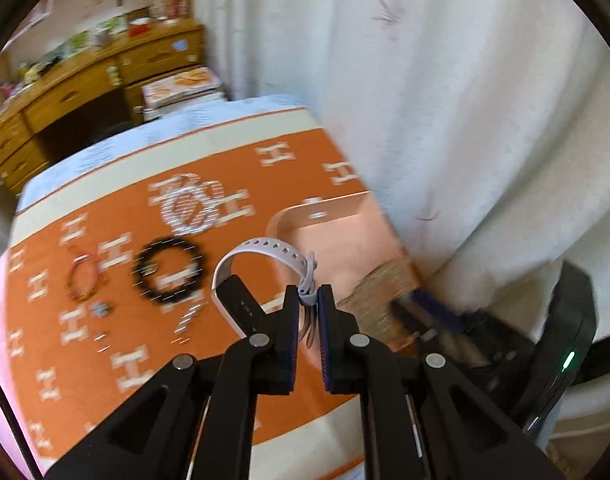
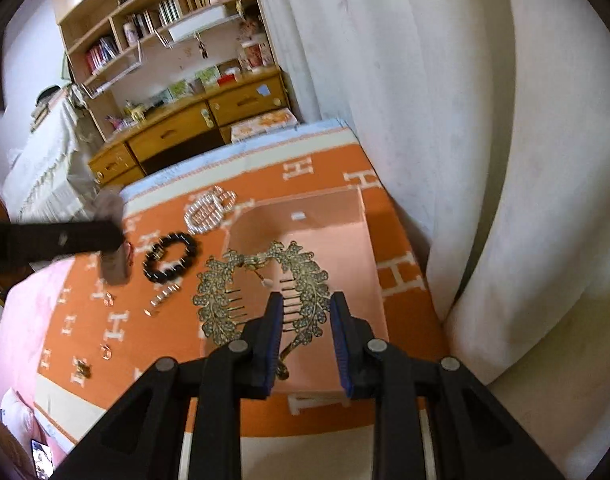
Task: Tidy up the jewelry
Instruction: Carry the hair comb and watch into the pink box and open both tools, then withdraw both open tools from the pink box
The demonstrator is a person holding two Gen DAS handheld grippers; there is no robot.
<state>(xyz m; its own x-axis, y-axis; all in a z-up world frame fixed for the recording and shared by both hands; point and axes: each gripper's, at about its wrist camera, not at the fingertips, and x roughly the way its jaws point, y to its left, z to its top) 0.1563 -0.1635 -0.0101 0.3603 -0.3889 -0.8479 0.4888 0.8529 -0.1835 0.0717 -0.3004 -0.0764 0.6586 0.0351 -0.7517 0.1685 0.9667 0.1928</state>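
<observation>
My left gripper is shut on the strap of a watch with a pale lilac band and black face, held above the orange blanket. A pink open box lies just beyond it. On the blanket lie a black bead bracelet, a rhinestone piece and a red bracelet. My right gripper is open over the pink box, its jaws on either side of one branch of a leaf-shaped rhinestone hair comb without clamping it. The left gripper shows blurred at left.
White curtains hang along the right edge of the bed. A wooden desk with drawers and bookshelves stand beyond the bed's far end. Small clips and earrings lie scattered on the blanket. Pink bedding lies at left.
</observation>
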